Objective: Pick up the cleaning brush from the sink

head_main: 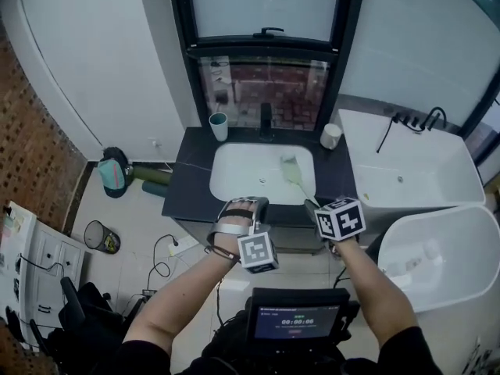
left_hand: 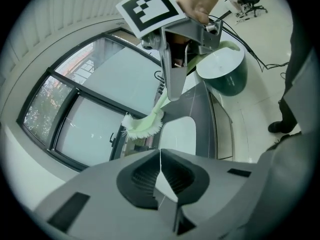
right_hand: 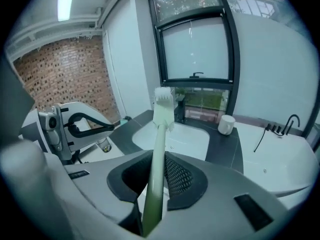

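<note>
Where the right gripper view looks along its own jaws, I find my right gripper (right_hand: pixel 156 178) pinching the pale green handle of the cleaning brush (right_hand: pixel 159 134) between its 2 ribbed pads. The handle runs forward and upward out of the jaws, and the white bristle head stands at the far end, seen against the lower window pane.

In the head view the brush is clear of the sink (head_main: pixel 234 186). It hangs in the air over the right half of the white basin, with the bristle end pointing toward the window (head_main: pixel 264 92). The gripped end of the handle is at the front edge of the dark countertop (head_main: pixel 197 198).

My left gripper (left_hand: pixel 159 160) has its 2 jaws pressed together with nothing between them. In the head view it is just left of the right gripper, in front of the counter's near edge and apart from the brush.

On the countertop I note 1 green cup (head_main: pixel 219 126) at the back left of the basin and 1 white cup (head_main: pixel 331 136) at the back right. A dark tap (head_main: pixel 266 120) stands between them. A white bathtub (head_main: pixel 437 180) adjoins the counter on the right. On the floor to the left is a small wire bin (head_main: pixel 102 237).
</note>
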Demonstrator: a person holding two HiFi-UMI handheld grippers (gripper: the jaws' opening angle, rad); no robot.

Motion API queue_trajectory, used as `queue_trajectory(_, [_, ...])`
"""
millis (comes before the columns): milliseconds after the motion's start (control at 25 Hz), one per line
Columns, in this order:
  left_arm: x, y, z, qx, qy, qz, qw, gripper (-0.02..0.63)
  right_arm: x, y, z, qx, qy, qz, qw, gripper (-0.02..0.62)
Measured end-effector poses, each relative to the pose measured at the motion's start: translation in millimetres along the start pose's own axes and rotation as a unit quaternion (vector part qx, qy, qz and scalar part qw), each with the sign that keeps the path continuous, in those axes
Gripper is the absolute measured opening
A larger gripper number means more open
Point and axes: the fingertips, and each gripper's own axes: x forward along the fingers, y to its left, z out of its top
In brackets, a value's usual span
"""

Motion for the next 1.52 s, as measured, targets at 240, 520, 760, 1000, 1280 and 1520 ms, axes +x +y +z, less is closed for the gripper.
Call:
queue_trajectory(240, [-36.1,-11.4,34.0,-0.014,0.027,-0.019,0.9994,0.015,-72.0,3.7,8.6,-0.034,-0.079,-0.006,0.996,0.055])
queue_trajectory(520, [-80.2,-5.9,60.3,0.002,0.029,-0.001,0.9996,0.015,-148.9,27.7,14.8,-0.046,-0.166,-0.017,0.985,0.055])
queue_trajectory(760, [-98.9,13.4,64.2,-0.008,0.005,0.021,0.9997,0.015,-179.4,47.7,22.5,-0.045,-0.237,-0.04,0.97,0.055])
queue_trajectory(1000, [-104.9,2.5,54.6,-0.009,0.005,0.011,0.9999,0.015,-185.7,58.2,18.3,-0.039,-0.263,-0.057,0.962,0.055])
queue_trajectory(1280, [-103.7,0.2,52.6,-0.008,0.002,0.013,0.9999,0.015,-180.8,60.8,10.8,-0.035,-0.265,-0.065,0.961,0.055])
queue_trajectory(1520, [-102.2,6.5,59.1,-0.009,-0.008,0.014,0.9998,0.015,-181.4,54.5,17.0,-0.031,-0.268,-0.077,0.96,0.055])
